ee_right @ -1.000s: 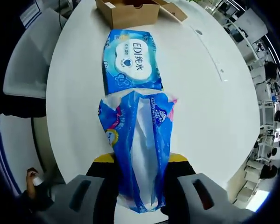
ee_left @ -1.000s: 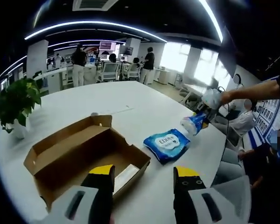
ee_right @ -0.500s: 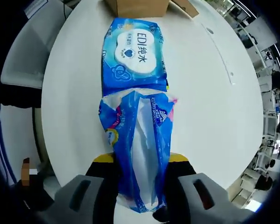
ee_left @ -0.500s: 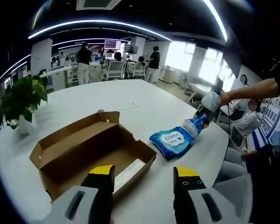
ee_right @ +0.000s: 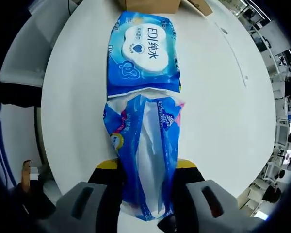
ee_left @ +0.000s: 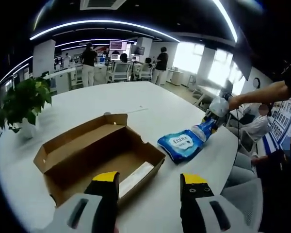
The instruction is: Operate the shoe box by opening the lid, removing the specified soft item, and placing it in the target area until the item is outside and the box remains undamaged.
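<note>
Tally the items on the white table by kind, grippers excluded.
Cardboard shoe box, open: 1
Blue wet-wipes pack lying on the table: 1
Blue soft tissue pack held by the right gripper: 1
Potted plant: 1
Total: 4

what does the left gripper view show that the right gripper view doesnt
Left gripper view alone: the inside of the open brown cardboard shoe box with a white item lying in it, a green potted plant, people standing at desks far behind, and the open left tool holding nothing.

Right gripper view alone: the right tool from its own side, shut on the blue and white plastic tissue pack.

Both: the round white table, the blue wet wipes pack lying flat on it, and the held tissue pack reaching its edge.
</note>
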A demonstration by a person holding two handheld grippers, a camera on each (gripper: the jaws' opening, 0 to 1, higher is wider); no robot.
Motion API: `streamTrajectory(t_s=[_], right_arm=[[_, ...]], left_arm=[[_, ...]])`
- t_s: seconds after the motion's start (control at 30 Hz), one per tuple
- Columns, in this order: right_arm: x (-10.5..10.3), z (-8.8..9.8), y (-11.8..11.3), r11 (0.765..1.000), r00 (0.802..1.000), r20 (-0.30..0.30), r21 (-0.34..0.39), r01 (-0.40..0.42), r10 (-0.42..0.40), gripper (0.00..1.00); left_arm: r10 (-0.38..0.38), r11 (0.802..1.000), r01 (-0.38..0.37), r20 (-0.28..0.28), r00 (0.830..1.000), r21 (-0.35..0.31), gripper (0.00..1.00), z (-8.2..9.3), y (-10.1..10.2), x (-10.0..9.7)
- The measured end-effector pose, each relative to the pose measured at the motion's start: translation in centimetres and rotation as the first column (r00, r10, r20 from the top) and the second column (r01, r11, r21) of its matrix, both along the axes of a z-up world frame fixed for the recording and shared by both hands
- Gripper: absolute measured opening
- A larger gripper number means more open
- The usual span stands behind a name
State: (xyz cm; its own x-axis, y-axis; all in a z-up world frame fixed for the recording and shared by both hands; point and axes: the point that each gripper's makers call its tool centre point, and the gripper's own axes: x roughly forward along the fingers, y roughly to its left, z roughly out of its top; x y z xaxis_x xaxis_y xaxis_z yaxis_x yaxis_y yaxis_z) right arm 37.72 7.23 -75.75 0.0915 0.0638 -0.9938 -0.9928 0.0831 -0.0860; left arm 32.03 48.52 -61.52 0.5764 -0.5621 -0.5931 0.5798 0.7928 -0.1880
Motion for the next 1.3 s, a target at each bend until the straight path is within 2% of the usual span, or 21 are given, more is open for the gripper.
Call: streamTrajectory(t_s=[0.33,0.57,0.73,0.97,1.2,1.27,1.3], right_arm=[[-0.2,-1.6,-0.1,0.999,0.999,-0.016,-0.016,-0.031,0.030,0.39],[-0.2,-2.1,0.1,0.999,0.999,-0.010,-0.014,-0.038,0.038,0.41],[0.0,-2.2,-0.1,0.999,0.999,-0.002,-0.017,-0.051,0.051,0.47],[-0.1,0.0,-0.6,0.999,0.998,0.029,-0.014,-0.048,0.048,0.46],[-0.5,1.3,-1.4,1.000,0.999,0.030,-0.018,-0.017,0.018,0.45],[-0.5,1.8,-1.3,0.999,0.998,0.042,0.014,0.042,-0.043,0.46],[-0.3,2.4,-0.9,0.994,0.994,0.056,0.054,0.095,-0.098,0.47]], left_arm=[[0.014,1.000,-0.014,-0.008,1.000,0.013,0.51,-0.2,1.0,-0.8],[0.020,1.000,-0.020,-0.021,1.000,0.024,0.51,-0.8,1.5,-1.7],[0.014,0.999,-0.013,-0.019,1.000,0.043,0.51,-1.0,1.4,-1.9],[0.006,1.000,-0.005,-0.005,1.000,0.018,0.51,-0.4,0.6,-1.1],[-0.018,1.000,0.018,0.017,1.000,0.005,0.51,0.3,-0.1,-0.7],[-0.016,1.000,0.016,0.019,1.000,-0.003,0.51,0.4,0.1,-0.8],[-0.014,1.000,0.014,0.019,1.000,-0.006,0.51,0.4,0.2,-0.8]])
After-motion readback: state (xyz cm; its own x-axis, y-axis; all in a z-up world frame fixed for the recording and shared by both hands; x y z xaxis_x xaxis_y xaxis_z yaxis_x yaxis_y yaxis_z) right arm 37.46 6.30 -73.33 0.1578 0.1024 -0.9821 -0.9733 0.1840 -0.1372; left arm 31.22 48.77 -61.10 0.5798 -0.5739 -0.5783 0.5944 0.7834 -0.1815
